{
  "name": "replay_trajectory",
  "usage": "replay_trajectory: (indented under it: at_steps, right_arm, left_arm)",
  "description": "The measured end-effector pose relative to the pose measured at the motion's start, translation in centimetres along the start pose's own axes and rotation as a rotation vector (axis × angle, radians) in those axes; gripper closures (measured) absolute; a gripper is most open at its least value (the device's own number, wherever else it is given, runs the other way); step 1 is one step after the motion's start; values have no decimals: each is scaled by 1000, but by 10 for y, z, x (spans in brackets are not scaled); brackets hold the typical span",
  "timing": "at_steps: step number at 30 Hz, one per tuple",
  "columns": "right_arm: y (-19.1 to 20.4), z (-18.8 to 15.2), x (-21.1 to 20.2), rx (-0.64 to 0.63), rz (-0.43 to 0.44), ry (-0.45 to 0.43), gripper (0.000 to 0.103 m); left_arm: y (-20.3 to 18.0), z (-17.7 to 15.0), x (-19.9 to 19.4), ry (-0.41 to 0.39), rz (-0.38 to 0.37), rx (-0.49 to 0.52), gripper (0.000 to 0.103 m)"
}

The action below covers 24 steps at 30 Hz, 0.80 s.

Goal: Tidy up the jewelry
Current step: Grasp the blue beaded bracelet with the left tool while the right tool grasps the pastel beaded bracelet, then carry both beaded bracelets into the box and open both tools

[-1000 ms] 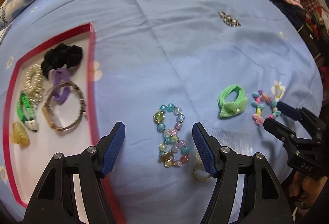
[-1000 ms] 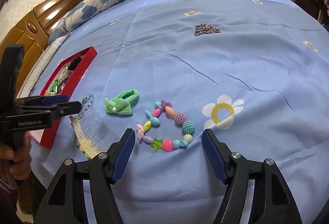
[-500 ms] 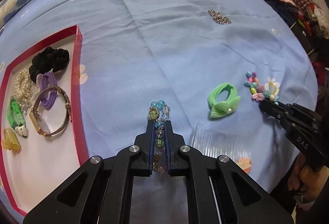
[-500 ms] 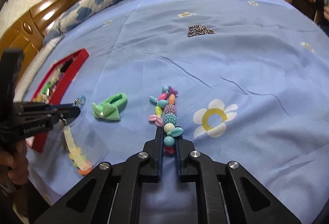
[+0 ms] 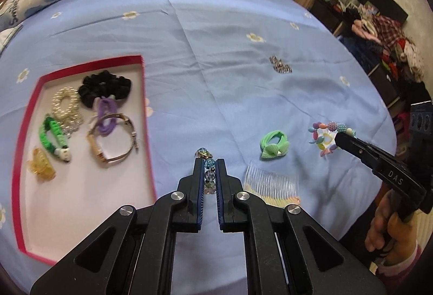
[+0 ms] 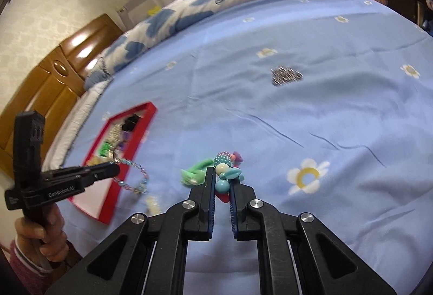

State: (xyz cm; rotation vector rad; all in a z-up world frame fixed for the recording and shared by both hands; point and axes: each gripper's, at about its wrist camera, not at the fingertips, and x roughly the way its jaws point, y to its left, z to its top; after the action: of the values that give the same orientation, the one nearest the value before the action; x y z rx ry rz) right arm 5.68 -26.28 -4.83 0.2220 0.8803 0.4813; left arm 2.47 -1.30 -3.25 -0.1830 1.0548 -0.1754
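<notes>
Glass bracelet (image 5: pixel 207 175) clamped in left tongs (image 5: pixel 208 175), bead bracelet (image 6: pixel 226 173) in right tongs (image 6: pixel 222 181); both lifted, probably bound for the tray (image 5: pixel 81 203).

Red tray (image 6: pixel 127 129) contents blur together; its near corner (image 5: pixel 35 254) is cut off.

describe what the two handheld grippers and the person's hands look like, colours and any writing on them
Both grippers, left and right, are black with blue ribbed finger pads and silver screws. Side lettering reads "GenRobot.AI" on the left, "DAS" on the right. Bare hands, pink striped cuffs.
</notes>
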Motion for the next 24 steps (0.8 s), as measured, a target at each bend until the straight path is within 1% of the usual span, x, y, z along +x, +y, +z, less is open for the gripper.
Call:
replay_trajectory:
  at_steps: [7,15,24]
  right_arm:
    - [31,6,-6,-43,54,-19,95]
    - [66,5,1,-88,111,-1,95]
    - [109,5,17,-151,185,32,95]
  left_arm:
    - [18,-7,-29,-55,-1,-52,97]
    - [49,-17,-56,-103,19,-127,97]
    - [86,-29,-72,-130,49,-198,97]
